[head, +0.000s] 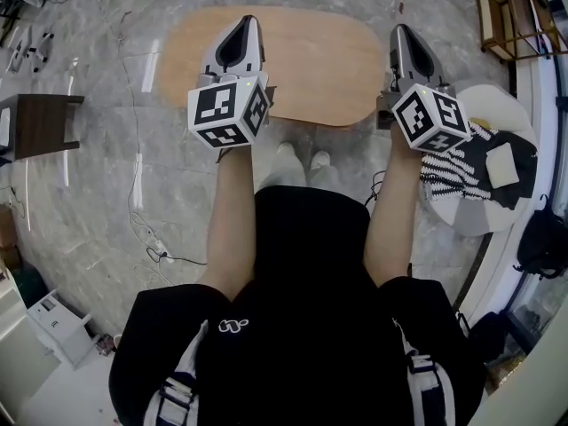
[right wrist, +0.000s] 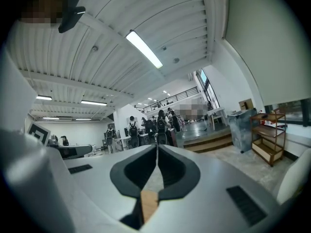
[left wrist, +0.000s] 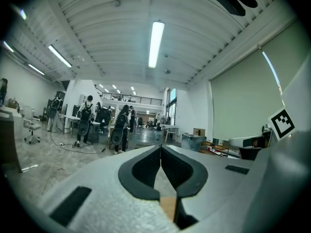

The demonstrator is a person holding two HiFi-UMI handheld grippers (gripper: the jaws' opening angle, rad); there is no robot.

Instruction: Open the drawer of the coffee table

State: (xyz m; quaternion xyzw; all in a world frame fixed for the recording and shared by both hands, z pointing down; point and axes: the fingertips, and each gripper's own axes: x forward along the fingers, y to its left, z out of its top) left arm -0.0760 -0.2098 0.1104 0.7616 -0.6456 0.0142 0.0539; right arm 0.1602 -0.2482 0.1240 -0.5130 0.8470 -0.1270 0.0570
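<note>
The coffee table [head: 302, 60] is an oval light-wood top on the marble floor, just ahead of the person's feet. No drawer shows from above. My left gripper [head: 241, 20] hangs over the table's left half, jaws shut with nothing between them. My right gripper [head: 401, 29] is over the table's right end, also shut and empty. In the left gripper view the left gripper [left wrist: 160, 147] points level across the room, its black pads meeting. The right gripper [right wrist: 156, 147] looks the same in its own view. A sliver of the tan table top [left wrist: 167, 205] shows below the pads.
A dark wooden stool [head: 40, 122] stands at the left. A round white table [head: 484, 220] with a black-and-white cloth [head: 461, 162] sits close at the right, a wooden shelf [head: 510, 16] beyond it. Cables [head: 142, 193] trail over the floor. Several people [left wrist: 119, 127] stand far off.
</note>
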